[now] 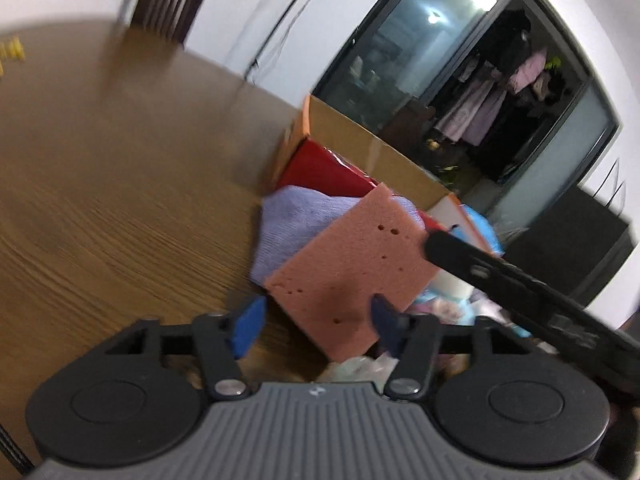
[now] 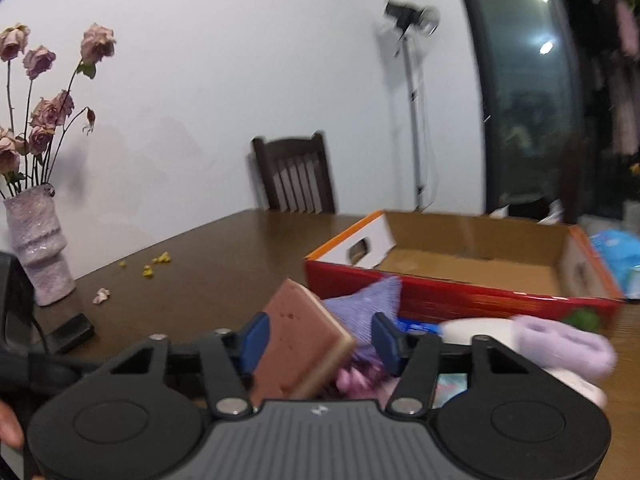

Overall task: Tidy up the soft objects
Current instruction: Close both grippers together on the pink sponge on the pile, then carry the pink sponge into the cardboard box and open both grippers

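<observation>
Sponge [image 1: 352, 256] between half-closed left tongs [image 1: 316, 320] and right tongs [image 2: 320, 340] (grip unclear on either)

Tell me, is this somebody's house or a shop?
Most likely a house, probably a dining room: a wooden table with a dining chair, a vase of dried roses, and clothes hanging beyond a glass door.

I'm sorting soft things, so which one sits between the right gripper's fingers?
The pink sponge, flat and stiff-edged with a pale underside. The purple cloth lies behind it, and the lilac roll lies off to the right.
</observation>
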The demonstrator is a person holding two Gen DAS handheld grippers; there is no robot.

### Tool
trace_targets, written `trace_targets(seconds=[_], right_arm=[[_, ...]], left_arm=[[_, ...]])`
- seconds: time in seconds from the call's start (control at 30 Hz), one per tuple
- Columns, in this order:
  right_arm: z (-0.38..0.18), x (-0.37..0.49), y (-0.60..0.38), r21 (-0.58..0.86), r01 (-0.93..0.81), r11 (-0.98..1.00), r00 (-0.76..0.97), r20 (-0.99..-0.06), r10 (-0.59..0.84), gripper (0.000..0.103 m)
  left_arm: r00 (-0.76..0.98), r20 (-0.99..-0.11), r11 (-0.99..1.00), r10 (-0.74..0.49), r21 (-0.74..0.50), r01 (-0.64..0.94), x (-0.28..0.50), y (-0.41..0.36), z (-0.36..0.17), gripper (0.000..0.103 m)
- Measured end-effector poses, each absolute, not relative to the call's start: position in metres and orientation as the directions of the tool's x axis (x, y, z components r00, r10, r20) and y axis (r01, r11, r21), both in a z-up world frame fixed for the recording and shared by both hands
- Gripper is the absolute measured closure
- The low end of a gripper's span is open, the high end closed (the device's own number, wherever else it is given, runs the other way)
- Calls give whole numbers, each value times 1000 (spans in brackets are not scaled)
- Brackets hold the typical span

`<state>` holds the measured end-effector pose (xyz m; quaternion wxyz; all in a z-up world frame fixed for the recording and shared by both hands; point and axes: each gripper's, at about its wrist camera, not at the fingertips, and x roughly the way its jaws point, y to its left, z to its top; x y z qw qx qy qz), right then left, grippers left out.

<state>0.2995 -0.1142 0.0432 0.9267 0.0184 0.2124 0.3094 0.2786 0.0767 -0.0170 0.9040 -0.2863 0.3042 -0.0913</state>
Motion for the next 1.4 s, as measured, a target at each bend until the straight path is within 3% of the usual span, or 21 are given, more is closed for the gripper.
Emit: trace_targets(seconds=[0.17, 0.37, 0.5, 0.8, 0.93, 1.0, 1.17, 1.27, 1.4], right_arm=[[44, 310, -106, 151, -562, 813, 719, -396, 571, 80], [84, 257, -133, 157, -572, 805, 760, -267, 592, 81], [92, 193, -163, 189, -562, 805, 779, -207, 592, 81], [16, 91, -205, 401, -433, 808, 760, -320, 566, 81], [-1, 69, -209, 430, -400, 809, 757, -343, 556, 78], [-7, 69, -209, 427, -365, 827, 766, -367, 527, 75], [-11, 68, -219, 435, -323, 841, 794, -358, 490, 73], [-13, 73, -220, 457, -304, 836, 804, -348, 482, 59], [-16, 89, -218, 467, -291, 835, 808, -347, 475, 58]], left_arm=[[854, -417, 785, -312, -619, -15, 281, 94, -6, 58], [915, -230, 808, -330, -571, 147, 240, 90, 61, 58], [900, -200, 819, -387, -522, 236, 208, 65, 77, 58], [805, -388, 825, -449, -526, 206, 143, 30, 12, 58], [763, -456, 828, -458, -532, 179, 138, 26, -1, 57], [756, -477, 839, -447, -517, 170, 139, 22, -8, 49], [778, -462, 858, -426, -480, 184, 127, 24, -10, 32], [769, -463, 855, -440, -479, 201, 125, 26, -11, 32], [745, -472, 846, -471, -482, 229, 122, 24, -16, 33]])
